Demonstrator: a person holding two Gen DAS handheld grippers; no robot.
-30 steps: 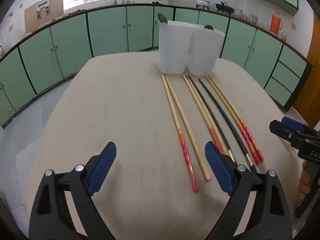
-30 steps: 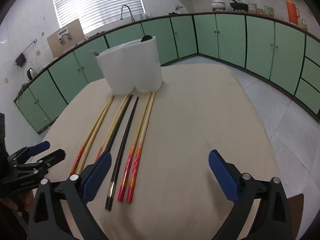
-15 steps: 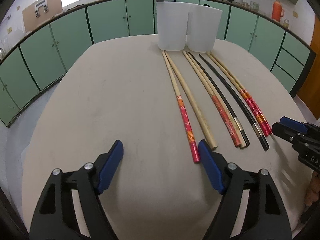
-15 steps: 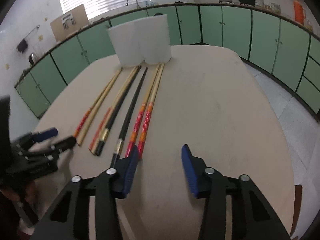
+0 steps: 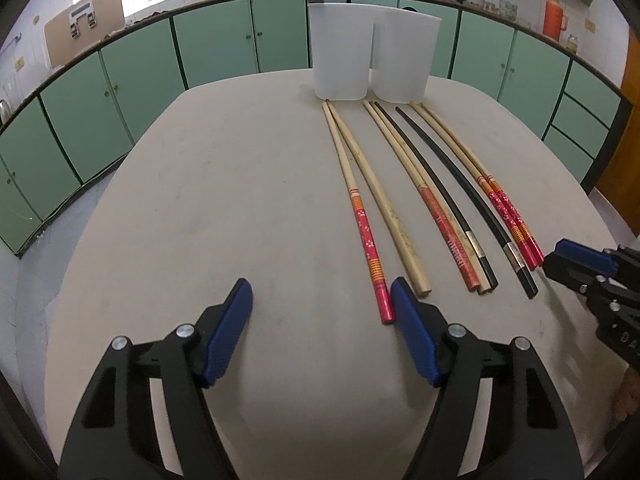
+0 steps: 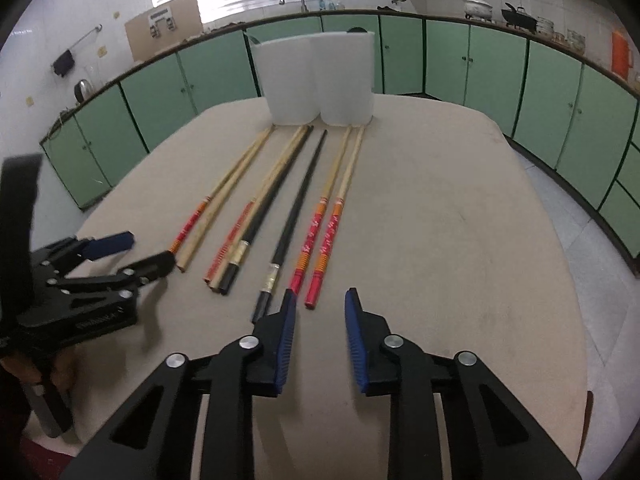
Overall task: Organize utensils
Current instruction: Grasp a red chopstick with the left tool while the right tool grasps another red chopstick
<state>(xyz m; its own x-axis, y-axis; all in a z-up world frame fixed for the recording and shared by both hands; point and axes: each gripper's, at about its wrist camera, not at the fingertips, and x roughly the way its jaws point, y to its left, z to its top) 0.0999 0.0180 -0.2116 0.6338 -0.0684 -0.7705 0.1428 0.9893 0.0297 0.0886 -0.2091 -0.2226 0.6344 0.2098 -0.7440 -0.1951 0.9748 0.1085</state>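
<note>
The jaws of the left gripper (image 5: 322,300) stand fairly wide and have just been closing; nothing lies between them, only bare table (image 5: 200,200). Its right pad sits just beside the butt of the leftmost red-ended chopstick (image 5: 370,252), without a visible grip on it. The jaws of the right gripper (image 6: 320,312) have just been closing and now stand narrow, with a small gap and nothing between the pads. Its left pad is near the butts of the rightmost red pair (image 6: 320,240).

Eight chopsticks lie on the beige table, roughly parallel, tips toward the far edge and butts toward the near edge. From the table's left to its right in the left wrist view: a red-ended stick and a plain bamboo stick (image 5: 384,216) side by side; a close bundle of a red-patterned stick (image 5: 444,224), a pale stick and a black stick (image 5: 460,216); a single black stick (image 5: 480,204) with a metal band; then the matching red pair.

Two white containers (image 5: 372,52) stand upright, touching each other, at the far edge, just beyond the chopstick tips. A dark utensil end shows above each rim; what they are cannot be told.

A hand (image 6: 24,364) holds the left gripper's handle at the near left.
</note>
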